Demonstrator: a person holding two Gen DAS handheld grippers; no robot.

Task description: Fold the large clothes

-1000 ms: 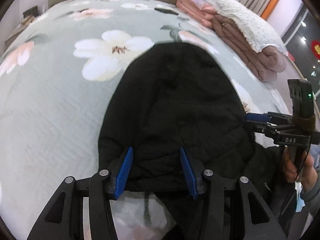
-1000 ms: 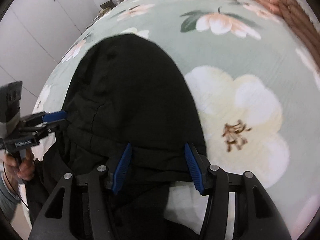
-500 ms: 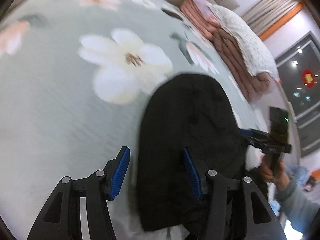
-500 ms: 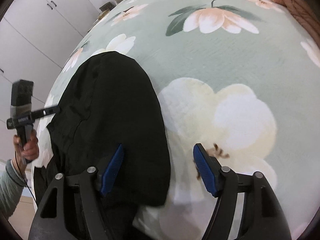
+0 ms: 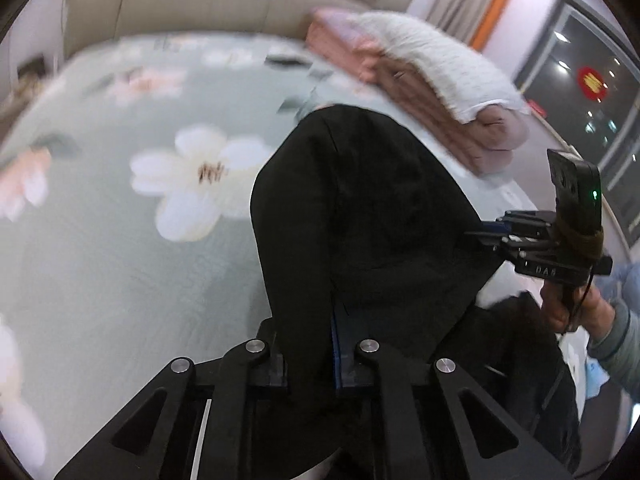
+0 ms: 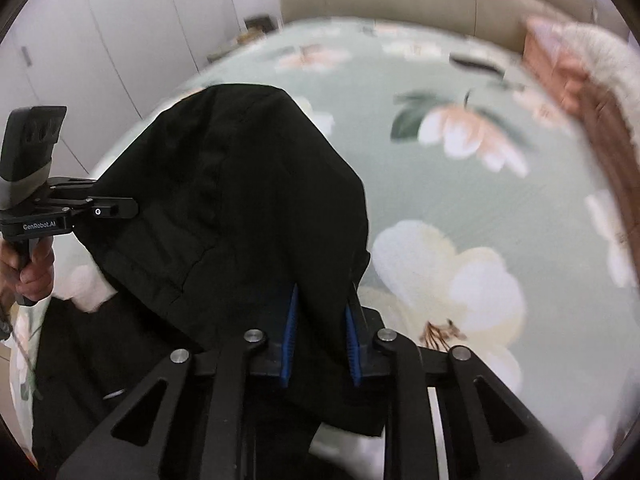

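Observation:
A large black garment (image 5: 372, 216) lies on a floral green bedspread (image 5: 120, 248) and is lifted at its near edge. My left gripper (image 5: 308, 344) is shut on its left near corner, cloth bunched between the blue pads. My right gripper (image 6: 320, 332) is shut on the opposite near corner of the black garment (image 6: 224, 208). Each gripper shows in the other's view: the right one (image 5: 496, 232) at the garment's right edge, the left one (image 6: 116, 210) at its left edge. Part of the garment hangs off the near bed edge.
A stack of folded pink quilts with a white blanket on top (image 5: 432, 92) sits at the bed's far right. A beige headboard (image 5: 224, 4) runs along the back. White wardrobe doors (image 6: 100, 40) stand left of the bed. A dark window (image 5: 600, 112) is at the right.
Both grippers were open beside the garment's near edge half a second ago. Now both have closed on the cloth and lifted it; the views are tilted up and blurred.

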